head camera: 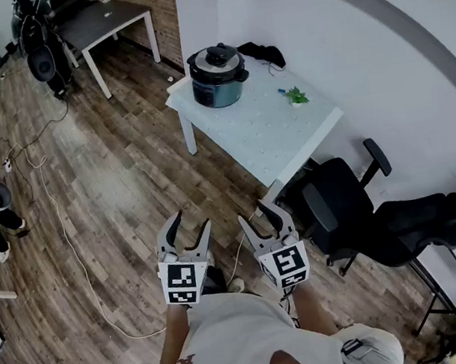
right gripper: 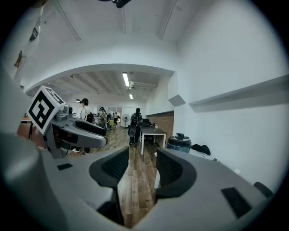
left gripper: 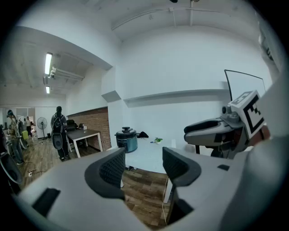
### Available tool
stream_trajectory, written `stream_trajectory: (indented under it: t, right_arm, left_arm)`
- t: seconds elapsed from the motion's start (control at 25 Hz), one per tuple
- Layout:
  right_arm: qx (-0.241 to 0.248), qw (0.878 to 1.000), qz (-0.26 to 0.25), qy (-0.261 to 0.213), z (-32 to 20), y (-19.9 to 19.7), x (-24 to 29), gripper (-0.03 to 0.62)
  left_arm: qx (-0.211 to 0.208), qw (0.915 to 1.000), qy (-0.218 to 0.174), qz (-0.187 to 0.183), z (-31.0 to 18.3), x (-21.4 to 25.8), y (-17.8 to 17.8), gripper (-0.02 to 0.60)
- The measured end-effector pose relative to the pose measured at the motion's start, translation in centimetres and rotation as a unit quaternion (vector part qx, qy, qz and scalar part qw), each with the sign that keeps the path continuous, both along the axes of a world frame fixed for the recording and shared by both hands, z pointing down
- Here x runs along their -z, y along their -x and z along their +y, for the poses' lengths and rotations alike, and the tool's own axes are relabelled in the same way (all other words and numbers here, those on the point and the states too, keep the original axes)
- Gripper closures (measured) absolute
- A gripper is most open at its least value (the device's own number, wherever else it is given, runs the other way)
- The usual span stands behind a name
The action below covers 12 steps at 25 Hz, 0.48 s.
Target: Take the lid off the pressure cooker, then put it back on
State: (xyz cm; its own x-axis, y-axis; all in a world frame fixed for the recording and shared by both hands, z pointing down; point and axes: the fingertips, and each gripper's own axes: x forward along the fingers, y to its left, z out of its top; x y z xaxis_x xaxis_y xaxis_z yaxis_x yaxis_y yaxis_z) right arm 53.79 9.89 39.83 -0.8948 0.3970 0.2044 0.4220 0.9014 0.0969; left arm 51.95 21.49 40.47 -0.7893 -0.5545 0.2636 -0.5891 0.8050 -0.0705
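The left claw and right claw are held apart and empty, evidently readied for approach, with the pressure cooker, lid on, seen well ahead on the bench.

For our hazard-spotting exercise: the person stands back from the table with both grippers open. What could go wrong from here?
1. A white cable trails across the floor by the person's feet; walking up could snag it.
2. The pressure cooker stands near the end edge of the table; tugging its lid might slide it off.
3. The office chair crowds the table's near corner and could catch an elbow.
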Motion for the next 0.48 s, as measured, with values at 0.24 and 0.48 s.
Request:
stream_trajectory:
  t: [0.24, 0.48]
  right_arm:
    - [-0.009, 1.0, 0.002, -0.002, -0.4, 3.2, -0.7, 0.399]
    - [-0.023, 1.0, 0.003, -0.013, -1.3, 8.7, -0.7, 0.399]
  left_arm:
    - [-0.006, 0.9999, -0.005, -0.013, -0.6, 0.1, 3.7, 0.33]
    - [-0.016, 0.9998, -0.009, -0.013, -1.2, 0.0, 9.6, 0.33]
